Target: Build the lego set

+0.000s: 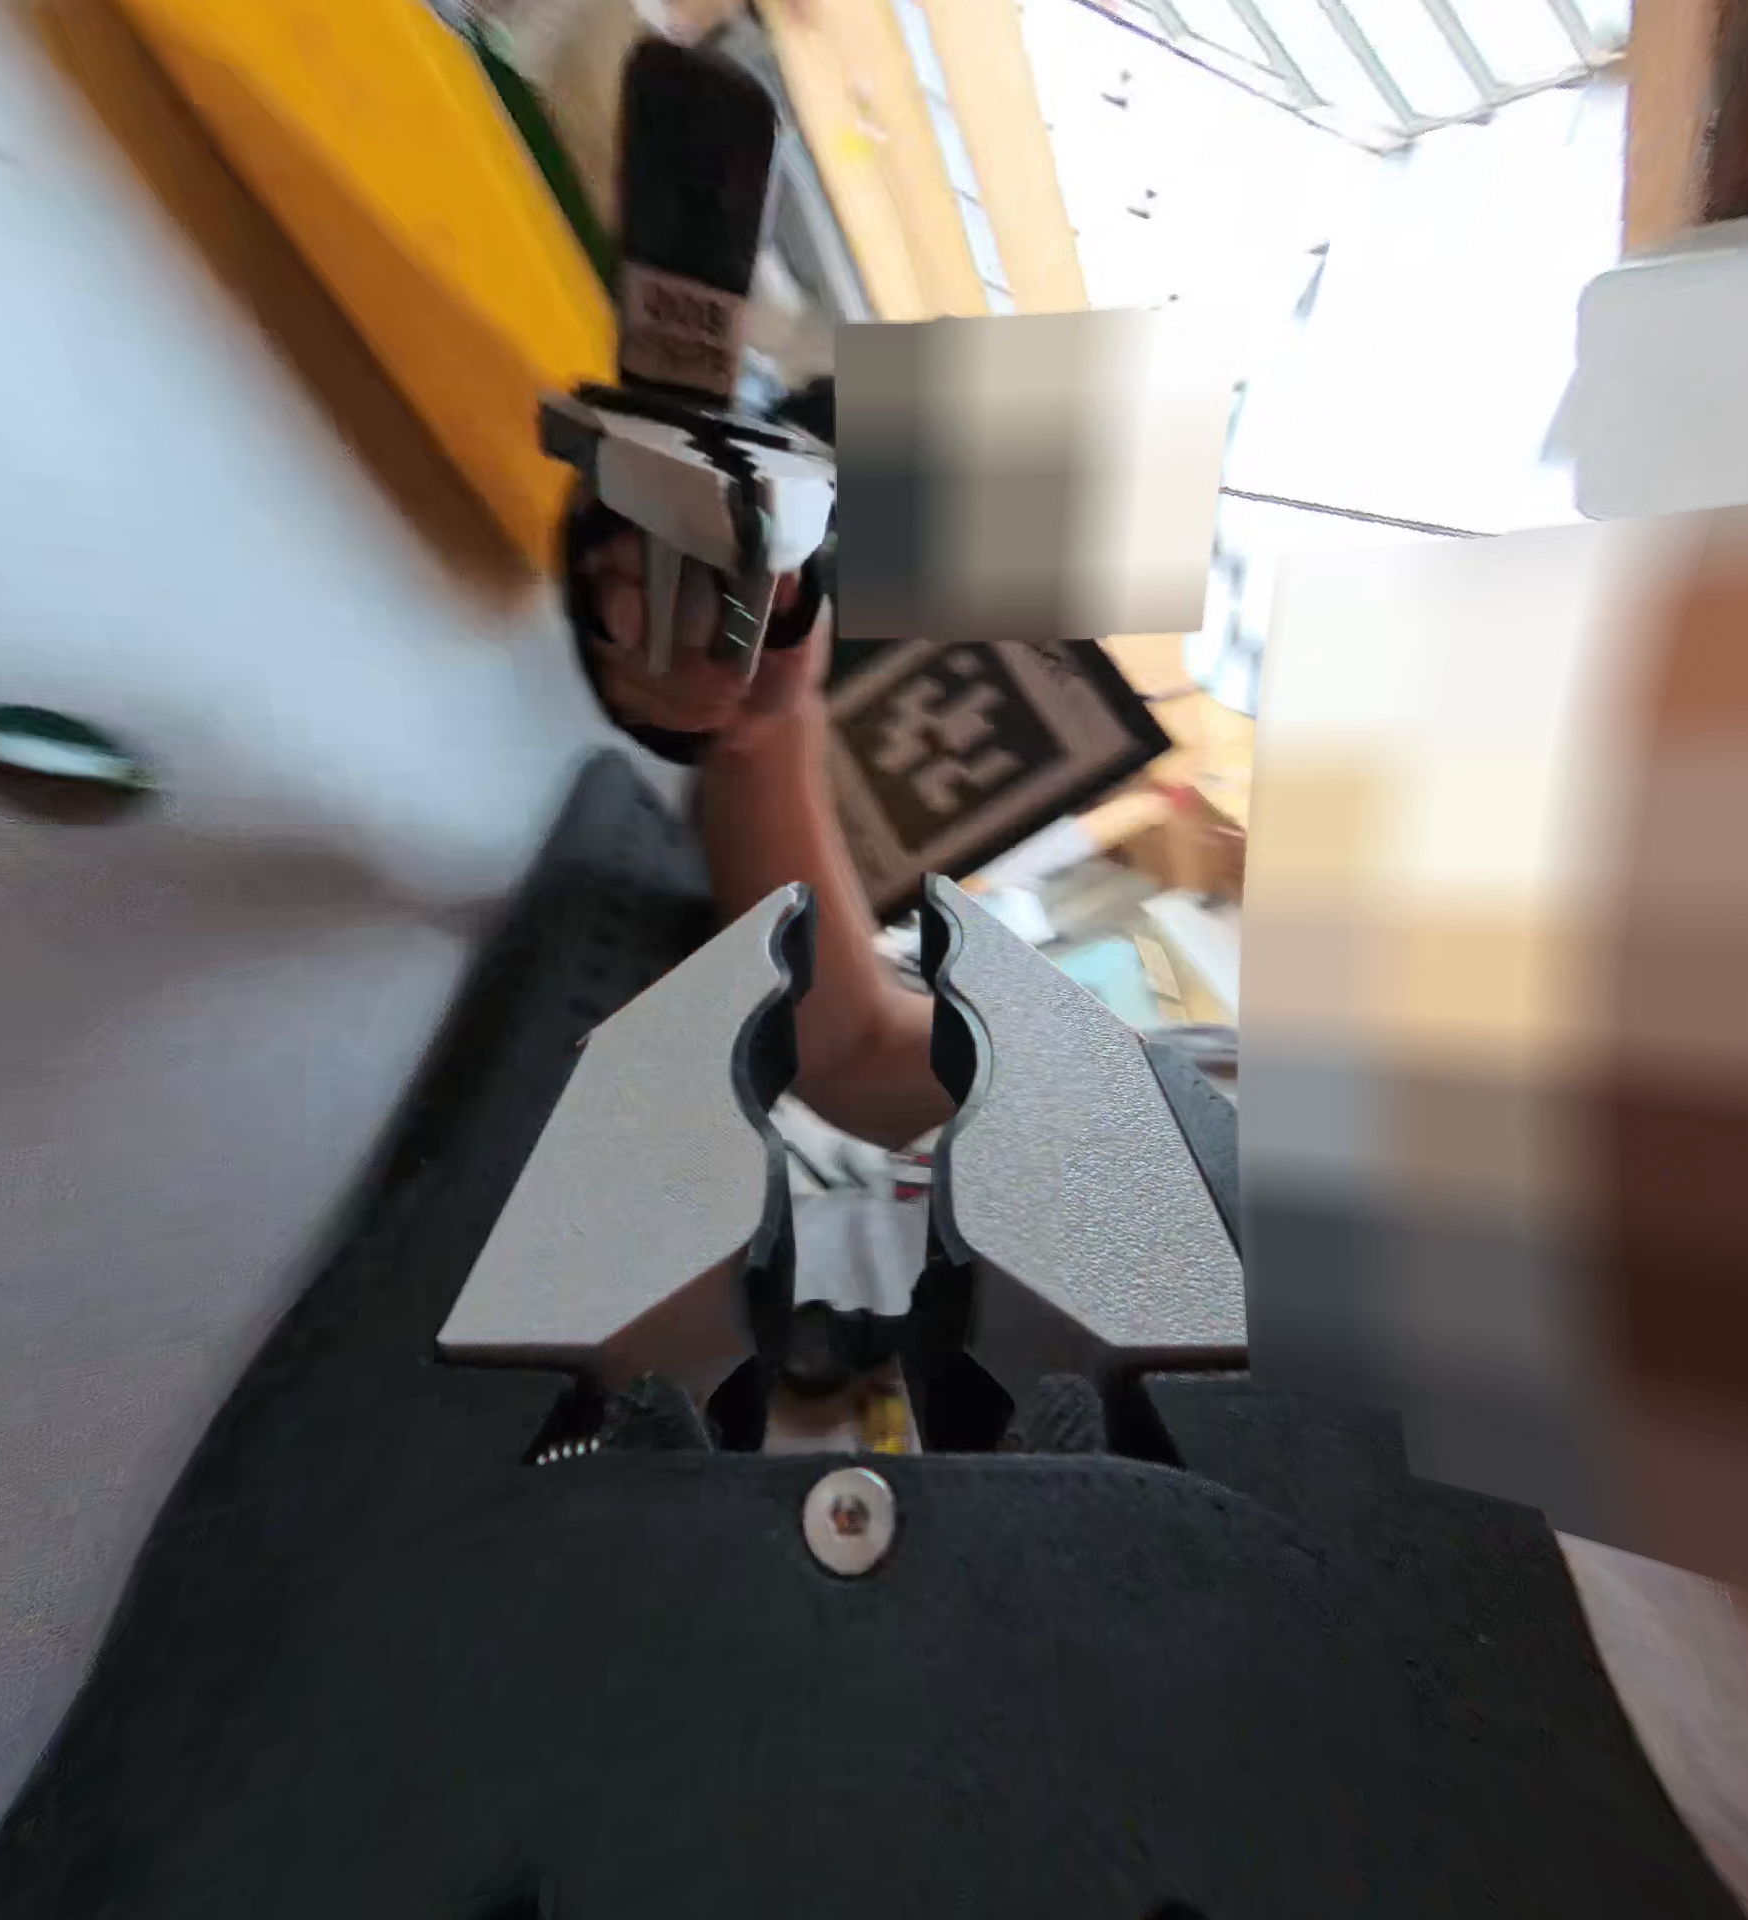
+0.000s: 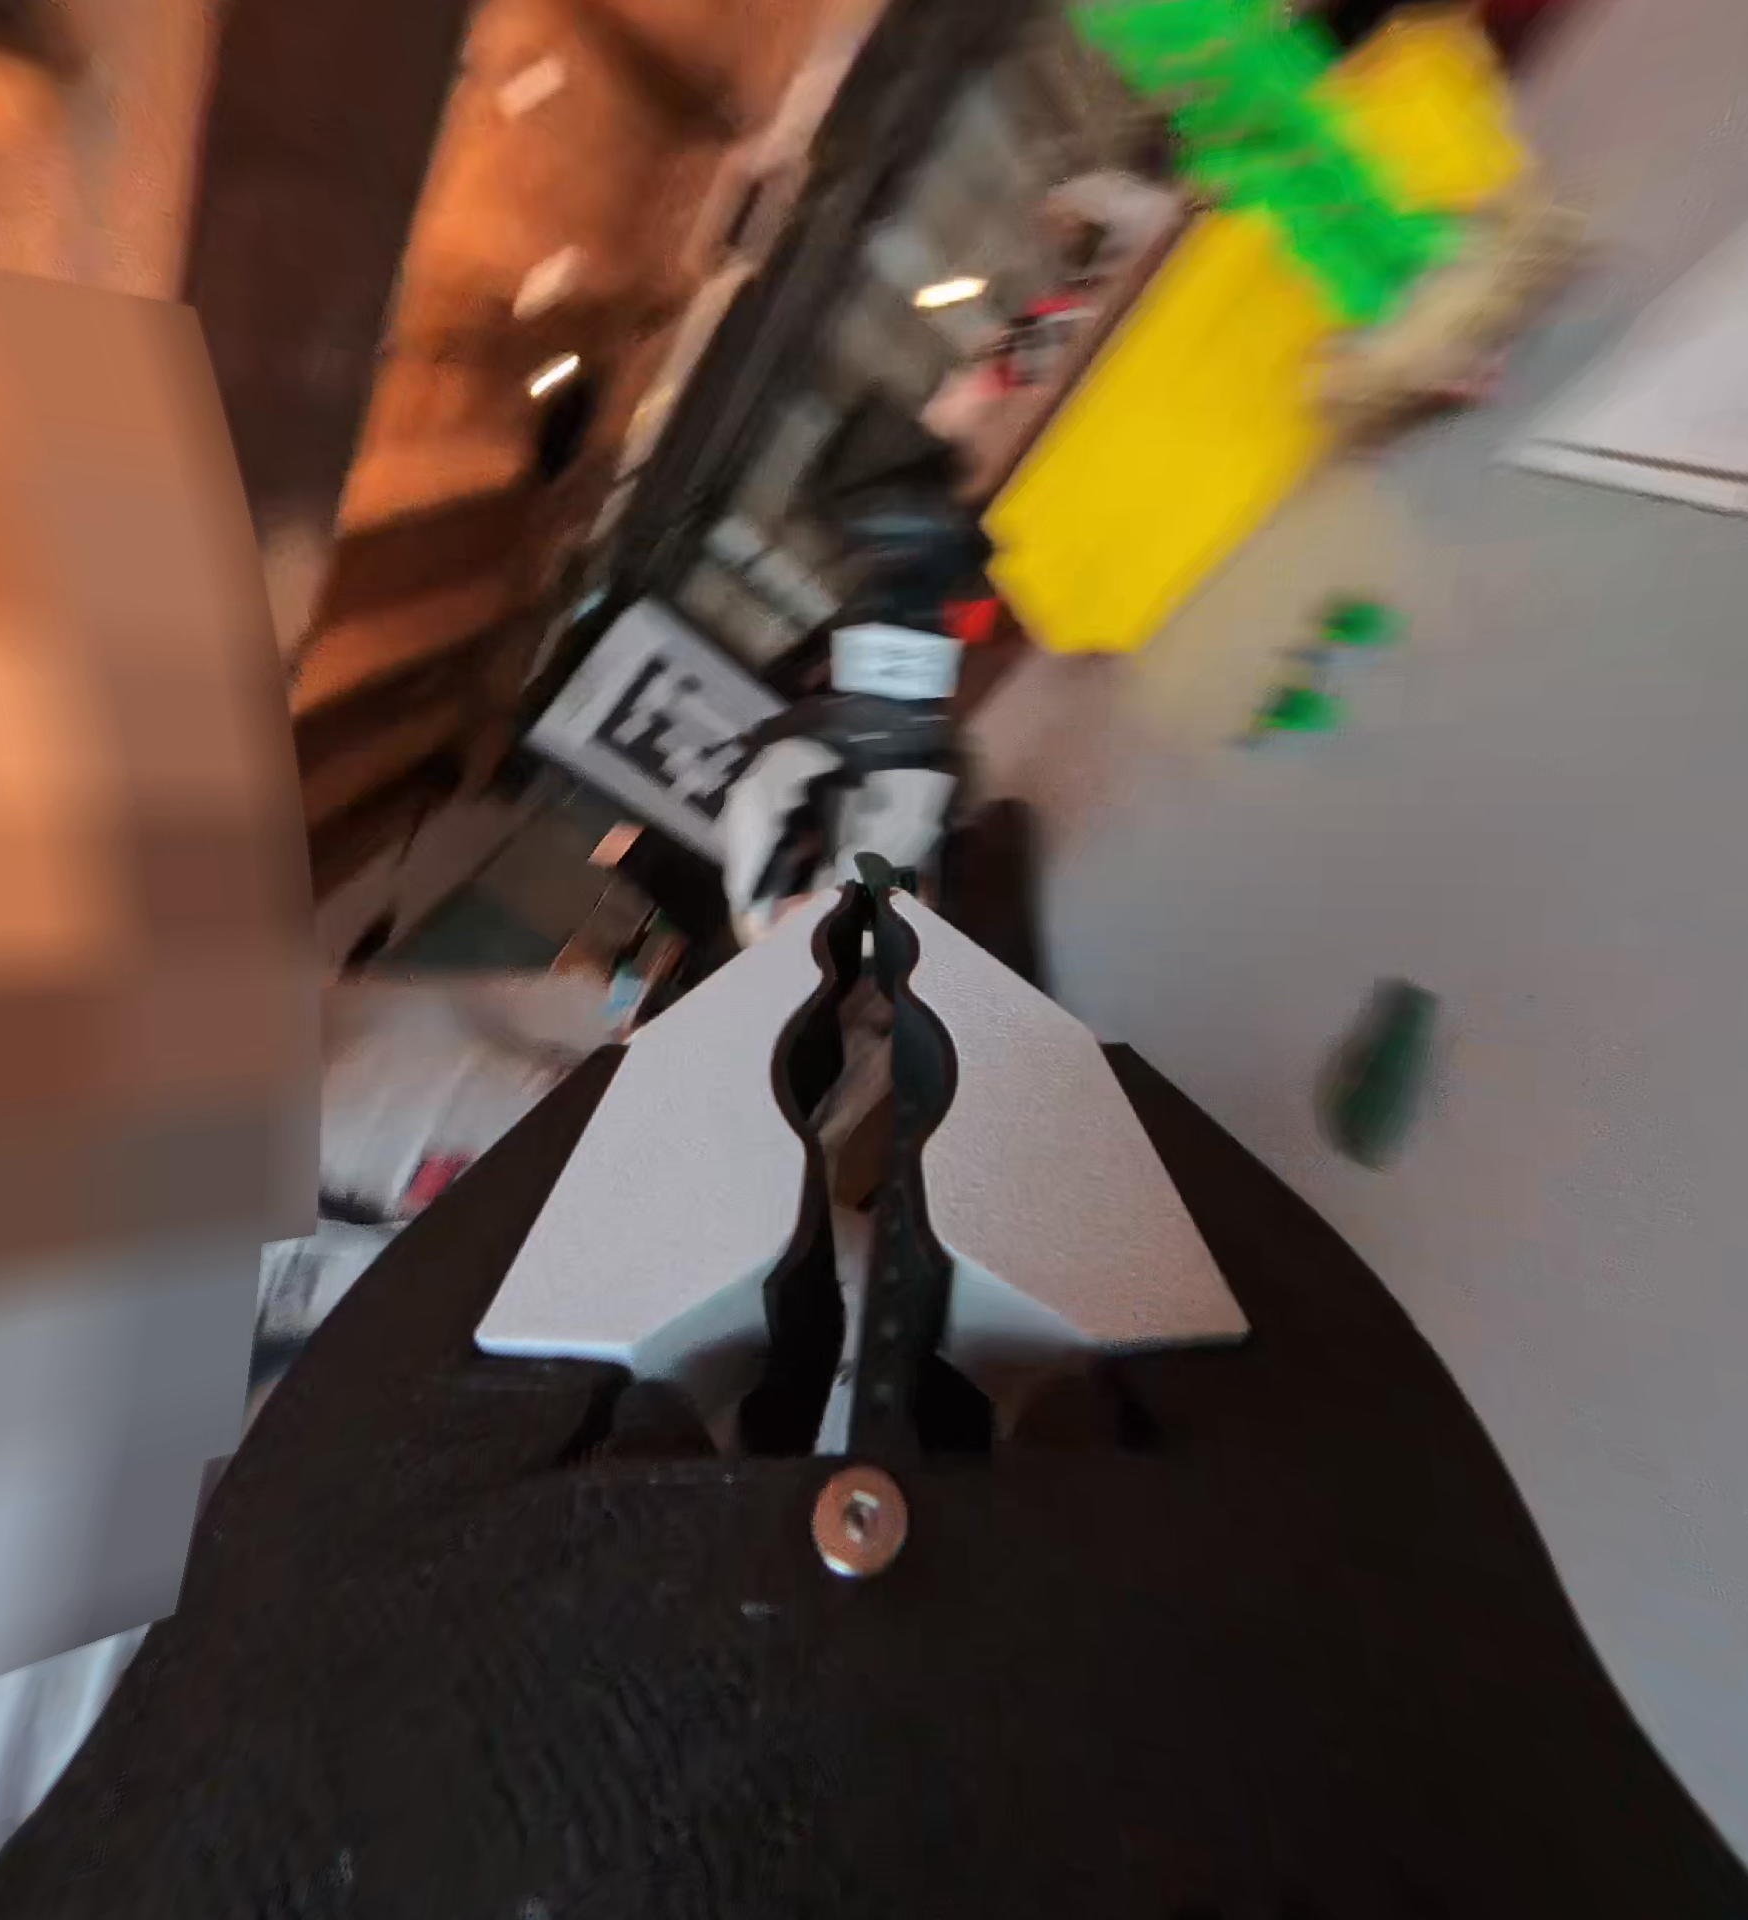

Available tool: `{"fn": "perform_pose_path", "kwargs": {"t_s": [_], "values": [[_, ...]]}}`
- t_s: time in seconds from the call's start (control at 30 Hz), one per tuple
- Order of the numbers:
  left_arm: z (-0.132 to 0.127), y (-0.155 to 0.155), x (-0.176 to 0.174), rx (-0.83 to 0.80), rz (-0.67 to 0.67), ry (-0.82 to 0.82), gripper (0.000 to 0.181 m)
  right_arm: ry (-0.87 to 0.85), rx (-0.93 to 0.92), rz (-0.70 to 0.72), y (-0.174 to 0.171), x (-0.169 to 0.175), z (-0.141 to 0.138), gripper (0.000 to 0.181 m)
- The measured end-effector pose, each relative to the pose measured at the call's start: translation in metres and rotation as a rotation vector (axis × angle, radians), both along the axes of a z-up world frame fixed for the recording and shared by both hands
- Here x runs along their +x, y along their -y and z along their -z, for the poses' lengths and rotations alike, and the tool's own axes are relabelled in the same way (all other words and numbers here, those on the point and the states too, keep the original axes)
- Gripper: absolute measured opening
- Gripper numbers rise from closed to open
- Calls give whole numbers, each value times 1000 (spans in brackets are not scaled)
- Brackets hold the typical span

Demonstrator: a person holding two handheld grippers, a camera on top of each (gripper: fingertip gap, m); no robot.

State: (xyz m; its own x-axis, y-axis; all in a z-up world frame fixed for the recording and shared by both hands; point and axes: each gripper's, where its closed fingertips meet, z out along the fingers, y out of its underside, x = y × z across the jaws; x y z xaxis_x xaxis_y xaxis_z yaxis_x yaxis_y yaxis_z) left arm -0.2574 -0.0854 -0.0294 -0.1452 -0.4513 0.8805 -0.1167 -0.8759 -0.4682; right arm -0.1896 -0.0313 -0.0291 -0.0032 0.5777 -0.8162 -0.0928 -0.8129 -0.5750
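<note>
I am pinching a small dark green lego piece in my right gripper jaws while my left gripper jaws are hanging parted and empty, loose green pieces lying unbuilt on the white desk

A cluttered workroom or lab, by the look of it. Ahead of the right gripper a white table carries a yellow bin with loose green bricks beside it; further off to its left, boxes pile up. Beyond the left gripper, a printed marker board leans among papers, with a bright skylight above.
</note>
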Motion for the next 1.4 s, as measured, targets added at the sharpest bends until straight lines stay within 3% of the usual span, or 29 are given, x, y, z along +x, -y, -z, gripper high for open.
{"fn": "perform_pose_path", "kwargs": {"t_s": [0.07, 0.13, 0.23, 0.33, 0.53, 0.93, 1.03, 1.13, 1.2, 1.33, 1.4], "values": [[14, -24, -25, 104, -164, -133, 26, 82, -178, 147, -39, 21, 40, 0], [11, -29, -45, 148, -220, -163, 25, 184, -264, 204, -52, 30, 76, 0], [9, -24, -60, 149, -228, -177, 22, 151, -337, 163, -47, 18, 87, 0], [15, -18, -65, 149, -216, -207, 22, 282, -333, 182, -47, 14, 112, 0], [-7, -5, -62, 146, -177, -67, 22, 443, -250, 225, -50, 17, 123, 6], [-25, -1, -81, 249, -187, -82, 22, 642, -60, 420, -65, 40, 127, 16], [-24, -5, -93, 270, -204, -108, 21, 633, -6, 458, -69, 47, 121, 26], [-30, -28, -131, 346, -350, -167, 20, 651, 139, 517, -70, 57, 104, 35], [-37, -54, -178, 415, -528, -242, 21, 669, 263, 578, -72, 66, 90, 35], [-49, -112, -307, 697, -985, -622, 32, 638, 369, 644, -75, 72, 70, 35], [-59, -127, -353, 864, -1111, -798, 32, 635, 360, 630, -74, 69, 73, 35]]}}
